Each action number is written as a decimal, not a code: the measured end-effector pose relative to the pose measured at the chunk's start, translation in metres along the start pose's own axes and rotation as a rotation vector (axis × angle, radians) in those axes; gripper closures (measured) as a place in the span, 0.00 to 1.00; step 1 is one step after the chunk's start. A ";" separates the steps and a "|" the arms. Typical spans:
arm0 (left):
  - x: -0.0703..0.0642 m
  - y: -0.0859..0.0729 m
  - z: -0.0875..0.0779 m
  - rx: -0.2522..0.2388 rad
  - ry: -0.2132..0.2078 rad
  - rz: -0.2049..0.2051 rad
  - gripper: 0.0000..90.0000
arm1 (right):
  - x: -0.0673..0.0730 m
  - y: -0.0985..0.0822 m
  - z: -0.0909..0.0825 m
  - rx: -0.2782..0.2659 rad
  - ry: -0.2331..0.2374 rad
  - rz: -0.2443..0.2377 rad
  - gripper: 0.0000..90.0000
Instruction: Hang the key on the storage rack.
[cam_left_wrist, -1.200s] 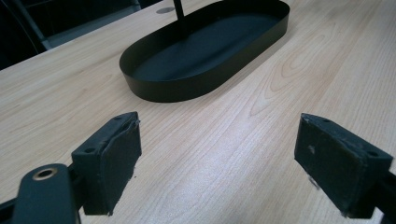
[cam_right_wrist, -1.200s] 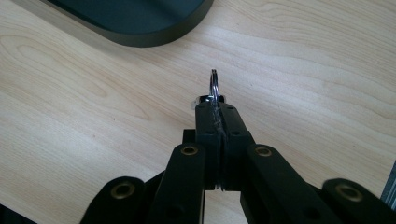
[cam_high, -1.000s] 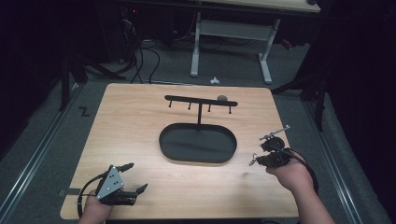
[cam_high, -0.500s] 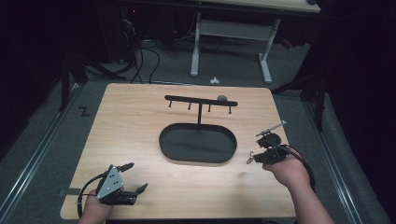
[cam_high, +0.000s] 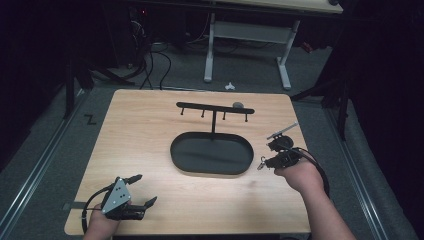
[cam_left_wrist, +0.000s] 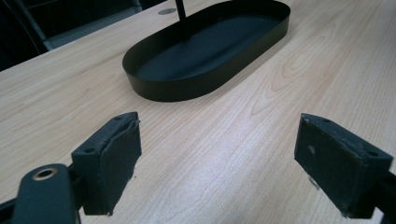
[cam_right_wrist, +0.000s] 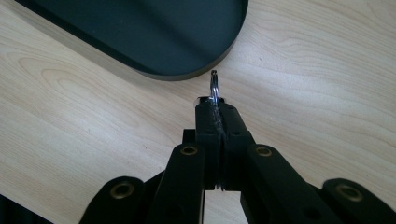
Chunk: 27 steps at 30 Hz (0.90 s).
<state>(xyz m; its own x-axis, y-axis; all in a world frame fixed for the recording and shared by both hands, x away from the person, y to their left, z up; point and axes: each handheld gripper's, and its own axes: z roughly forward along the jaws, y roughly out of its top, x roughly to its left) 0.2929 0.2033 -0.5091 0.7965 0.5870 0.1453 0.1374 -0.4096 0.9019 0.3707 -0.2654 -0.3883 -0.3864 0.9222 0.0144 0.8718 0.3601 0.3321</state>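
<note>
A black oval tray (cam_high: 173, 153) lies mid-table, and a black stand with a hooked crossbar (cam_high: 215, 107) rises from its far side. My right gripper (cam_high: 262, 162) hovers just off the tray's right end, shut on a small metal ring (cam_right_wrist: 214, 87) that pokes out past the fingertips (cam_right_wrist: 208, 112) toward the tray rim (cam_right_wrist: 177, 74). At the near left corner my left gripper (cam_high: 145, 190) rests low over the wood, jaws wide apart with nothing between the pads (cam_left_wrist: 114, 149). It faces the tray (cam_left_wrist: 187, 88) and the stand's post (cam_left_wrist: 181, 14).
A small grey disc (cam_high: 238, 105) lies on the wooden table (cam_high: 145, 130) beside the crossbar's right end. Bare wood surrounds the tray. Beyond the far edge stand a white desk frame (cam_high: 210, 45) and floor cables (cam_high: 150, 60).
My right gripper has drifted a little left and away, toward the tray's right end, lifting slightly with the ring still pinched. The left gripper has stayed put.
</note>
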 end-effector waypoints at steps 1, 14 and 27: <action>0.000 0.000 -0.001 0.002 -0.001 -0.001 0.17 | 0.000 0.001 -0.001 -0.001 0.001 0.000 0.98; 0.002 -0.006 -0.013 0.000 0.026 -0.021 0.17 | -0.001 0.018 -0.017 -0.034 -0.002 -0.004 0.98; 0.003 -0.008 -0.018 0.001 0.035 -0.026 0.17 | 0.002 0.035 -0.034 -0.065 -0.009 -0.010 0.99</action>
<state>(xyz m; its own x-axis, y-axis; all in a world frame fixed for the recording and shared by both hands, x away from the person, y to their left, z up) 0.2835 0.2206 -0.5086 0.7715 0.6215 0.1360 0.1584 -0.3947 0.9051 0.3904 -0.2559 -0.3449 -0.3920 0.9200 0.0021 0.8462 0.3596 0.3931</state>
